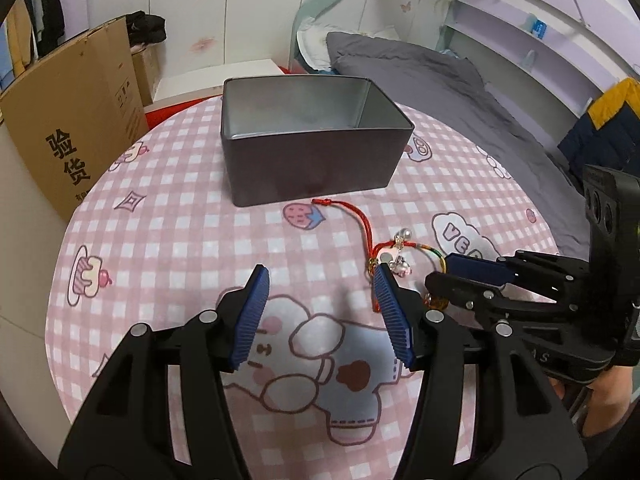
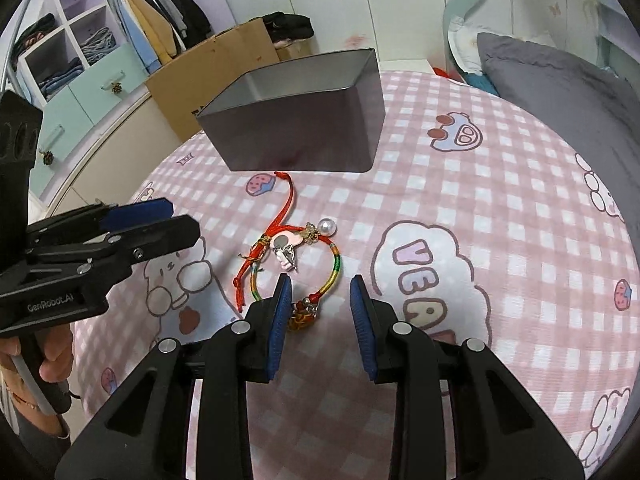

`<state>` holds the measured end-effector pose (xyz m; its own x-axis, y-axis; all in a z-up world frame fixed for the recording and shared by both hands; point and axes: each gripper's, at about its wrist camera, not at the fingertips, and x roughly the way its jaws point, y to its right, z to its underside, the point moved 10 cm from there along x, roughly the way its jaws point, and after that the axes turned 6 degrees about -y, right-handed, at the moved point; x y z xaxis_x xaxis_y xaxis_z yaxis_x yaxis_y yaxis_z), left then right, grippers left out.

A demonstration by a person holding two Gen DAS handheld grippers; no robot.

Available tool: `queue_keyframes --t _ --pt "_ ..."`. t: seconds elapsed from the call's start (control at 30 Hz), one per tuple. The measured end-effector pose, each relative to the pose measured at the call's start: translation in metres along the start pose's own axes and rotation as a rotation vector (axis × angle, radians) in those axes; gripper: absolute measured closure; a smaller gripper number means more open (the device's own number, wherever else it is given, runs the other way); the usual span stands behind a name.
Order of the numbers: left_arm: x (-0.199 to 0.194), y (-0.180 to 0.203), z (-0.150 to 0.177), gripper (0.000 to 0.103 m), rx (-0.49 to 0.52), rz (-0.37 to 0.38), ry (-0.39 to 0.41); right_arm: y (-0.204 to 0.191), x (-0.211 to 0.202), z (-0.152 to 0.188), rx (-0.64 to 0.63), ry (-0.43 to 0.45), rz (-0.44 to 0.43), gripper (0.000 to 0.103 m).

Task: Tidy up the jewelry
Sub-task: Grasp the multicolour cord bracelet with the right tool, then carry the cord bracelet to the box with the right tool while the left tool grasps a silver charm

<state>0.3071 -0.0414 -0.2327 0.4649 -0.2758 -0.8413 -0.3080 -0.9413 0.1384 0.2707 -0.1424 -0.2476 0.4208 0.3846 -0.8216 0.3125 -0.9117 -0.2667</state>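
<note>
Bracelets [image 2: 296, 264] just beyond right tongs [image 2: 320, 292], beside left tongs [image 1: 320, 280].

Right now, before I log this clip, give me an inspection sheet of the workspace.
Surface: pink checked cartoon tablecloth, round table.
Job's things: open grey metal tin, looks empty; red cord bracelet and rainbow cord bracelet with white pearl beside it, tangled together.
Clutter: nothing seen.
Grippers: left gripper open over cloth; right gripper open, around the rainbow bracelet's charm.
Cables: nothing seen.
Surroundings: cardboard box, grey bedding, wardrobe shelves.
</note>
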Motion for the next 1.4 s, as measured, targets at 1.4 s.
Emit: queue_keyframes --t 1.4 --pt "0.03 0.049 -0.019 0.088 0.076 0.075 -0.022 0.012 -0.095 -0.063 -0.025 0.29 -0.05 0.098"
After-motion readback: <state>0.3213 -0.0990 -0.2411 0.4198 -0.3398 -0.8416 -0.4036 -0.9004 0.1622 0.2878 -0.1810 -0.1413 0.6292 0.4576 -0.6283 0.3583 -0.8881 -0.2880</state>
